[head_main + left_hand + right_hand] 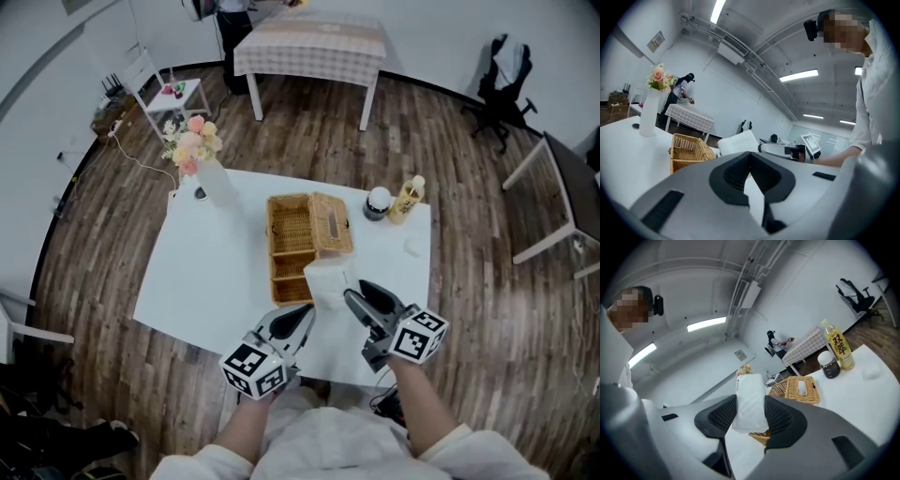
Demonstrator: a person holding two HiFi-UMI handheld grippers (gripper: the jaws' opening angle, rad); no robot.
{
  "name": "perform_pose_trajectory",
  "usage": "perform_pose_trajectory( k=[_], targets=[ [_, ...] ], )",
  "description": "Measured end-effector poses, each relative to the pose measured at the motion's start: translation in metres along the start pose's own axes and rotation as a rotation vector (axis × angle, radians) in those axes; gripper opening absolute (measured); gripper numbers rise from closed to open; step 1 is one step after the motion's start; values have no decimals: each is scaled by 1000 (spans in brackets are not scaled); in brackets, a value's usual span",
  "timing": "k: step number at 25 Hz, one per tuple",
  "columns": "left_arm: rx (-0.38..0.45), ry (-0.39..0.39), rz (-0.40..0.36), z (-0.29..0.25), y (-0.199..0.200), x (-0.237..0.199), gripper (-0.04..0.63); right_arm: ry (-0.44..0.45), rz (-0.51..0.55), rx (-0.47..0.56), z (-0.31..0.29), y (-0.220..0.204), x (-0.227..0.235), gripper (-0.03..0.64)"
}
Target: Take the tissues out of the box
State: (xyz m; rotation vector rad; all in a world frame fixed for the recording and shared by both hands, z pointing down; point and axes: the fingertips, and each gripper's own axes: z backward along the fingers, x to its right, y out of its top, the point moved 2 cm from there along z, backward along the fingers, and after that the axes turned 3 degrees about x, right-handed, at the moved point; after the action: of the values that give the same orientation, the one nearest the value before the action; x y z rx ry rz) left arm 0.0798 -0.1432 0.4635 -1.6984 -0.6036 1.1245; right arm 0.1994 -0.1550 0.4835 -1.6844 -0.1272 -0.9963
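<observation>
A white tissue pack [326,281] hangs above the near part of the white table [206,281], clear of the open wicker box [291,239]. My right gripper [352,298] is shut on it, and in the right gripper view both pads press the pack [750,399] from the sides. From the left, my left gripper [307,312] meets the pack's lower corner with its jaws shut. A thin white strip, which looks like the pack's edge, shows between them in the left gripper view, below the pack [738,143]. The box's lid [331,225] lies open to the right.
On the table stand a vase of flowers [202,159] at the far left, and a dark jar [378,202] and a yellow bottle [408,200] at the far right. A small white scrap [412,247] lies near the right edge. A checked table [309,42] stands beyond.
</observation>
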Motion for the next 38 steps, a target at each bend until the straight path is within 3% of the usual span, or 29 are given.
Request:
perform_pose_trajectory(
  k=[4,18,38],
  targets=[
    [10,-12,-3,-4,6,5,2,-3,-123,68,5,3,6,206],
    [39,-40,0,-10,14,12,2,0,-297,159,11,9,14,206],
    [38,-54,9,-9,14,21,2,-2,-340,165,11,4,9,206]
  ],
)
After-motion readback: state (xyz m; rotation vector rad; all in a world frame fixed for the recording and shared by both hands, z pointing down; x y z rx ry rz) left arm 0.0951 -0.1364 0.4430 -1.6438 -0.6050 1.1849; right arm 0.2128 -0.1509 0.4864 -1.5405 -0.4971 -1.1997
